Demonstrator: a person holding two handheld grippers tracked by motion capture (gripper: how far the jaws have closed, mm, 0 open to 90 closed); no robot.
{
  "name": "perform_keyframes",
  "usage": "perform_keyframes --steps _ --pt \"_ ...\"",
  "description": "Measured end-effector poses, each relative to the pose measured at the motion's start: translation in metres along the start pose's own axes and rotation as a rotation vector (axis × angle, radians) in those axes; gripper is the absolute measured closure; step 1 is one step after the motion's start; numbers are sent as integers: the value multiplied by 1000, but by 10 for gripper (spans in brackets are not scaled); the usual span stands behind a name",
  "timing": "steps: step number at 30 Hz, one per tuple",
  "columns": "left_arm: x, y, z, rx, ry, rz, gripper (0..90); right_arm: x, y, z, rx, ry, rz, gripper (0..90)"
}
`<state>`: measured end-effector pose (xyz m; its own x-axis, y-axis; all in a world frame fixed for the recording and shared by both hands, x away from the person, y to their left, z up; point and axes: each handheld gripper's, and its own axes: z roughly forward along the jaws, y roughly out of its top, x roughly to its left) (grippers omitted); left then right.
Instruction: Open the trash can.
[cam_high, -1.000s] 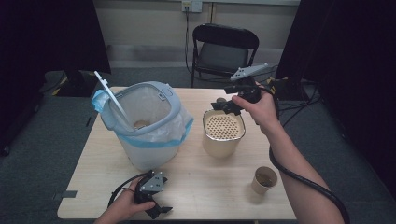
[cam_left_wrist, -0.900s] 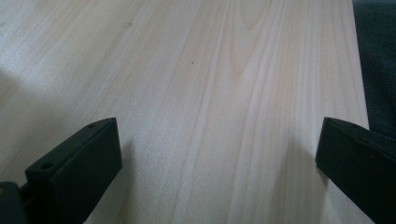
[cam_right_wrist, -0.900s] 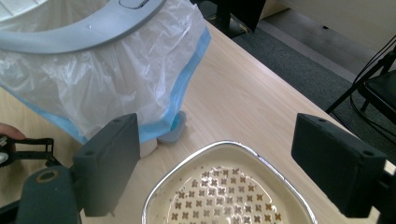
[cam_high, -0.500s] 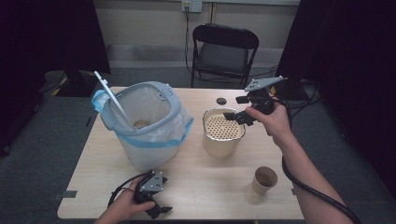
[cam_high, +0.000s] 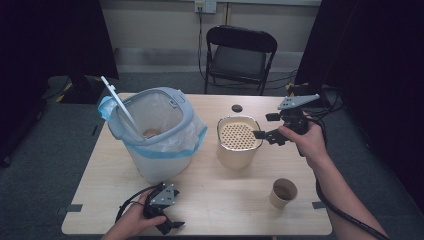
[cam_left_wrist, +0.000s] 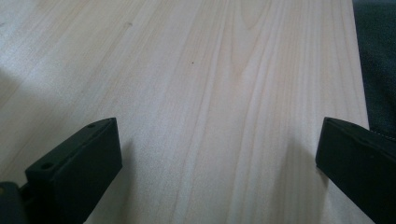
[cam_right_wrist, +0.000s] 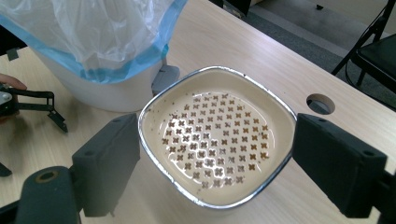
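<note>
1. We see a wooden table (cam_high: 210, 200) with everything standing on it. It keeps the things at a good height for our hands.

2. The big white bin (cam_high: 155, 135) stands on the left part of the table, with its lid (cam_high: 116, 102) tipped up. Its clear bag with a blue edge folds over the rim, so we think it is ready for things to be tipped in.

3. The cream pot (cam_high: 239, 142) stands just right of the bin, near the middle of the table. It stands up straight, its open top faces up, and it is taller than it is wide. A tray with little holes (cam_right_wrist: 215, 140) lies flat inside the top, likely so water can drip down.

4. Our right gripper (cam_high: 267, 134) hangs just beside the pot's right rim. In the right gripper view its jaws stand wide apart, one on each side of the pot (cam_right_wrist: 215, 140). They do not seem to press on it. We think it lines up to take the pot.

5. Our left gripper (cam_high: 167, 222) rests on the table near the front edge. Its jaws stand wide apart with bare wood between them.

6. A small paper cup (cam_high: 283, 193) stands upright near the front right, well apart from the pot.
</note>
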<state>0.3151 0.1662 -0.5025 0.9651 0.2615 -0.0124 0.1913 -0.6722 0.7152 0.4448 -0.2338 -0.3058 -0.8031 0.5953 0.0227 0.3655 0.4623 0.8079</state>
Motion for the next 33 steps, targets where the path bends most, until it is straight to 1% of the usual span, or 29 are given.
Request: perform_keyframes --steps 5,6,9,12,13,16,22,23,29,30,33 --pt "0 0 0 0 1 1 0 0 -9 -4 8 1 5 148" --pt "0 0 0 0 0 1 0 1 -14 -6 11 2 11 148" --pt "0 0 0 0 -1 0 0 1 -17 -8 10 2 9 148" --pt "0 0 0 0 0 0 0 0 -24 -12 6 2 12 148" --pt "0 0 0 -1 -3 -5 0 0 -26 -14 5 4 17 148" --pt "0 0 0 -1 -3 -5 0 0 -31 -17 7 -1 19 148" --pt "0 0 0 0 -3 -5 0 0 -41 -22 2 5 27 148" --pt "0 0 0 0 -4 -5 0 0 -45 -24 1 5 30 148" --pt "0 0 0 2 -2 -4 0 1 -54 -28 3 5 30 148" --pt "0 0 0 0 -2 -5 0 1 -57 -30 15 0 20 148" --pt "0 0 0 0 -3 -5 0 1 -62 -33 9 2 27 148"
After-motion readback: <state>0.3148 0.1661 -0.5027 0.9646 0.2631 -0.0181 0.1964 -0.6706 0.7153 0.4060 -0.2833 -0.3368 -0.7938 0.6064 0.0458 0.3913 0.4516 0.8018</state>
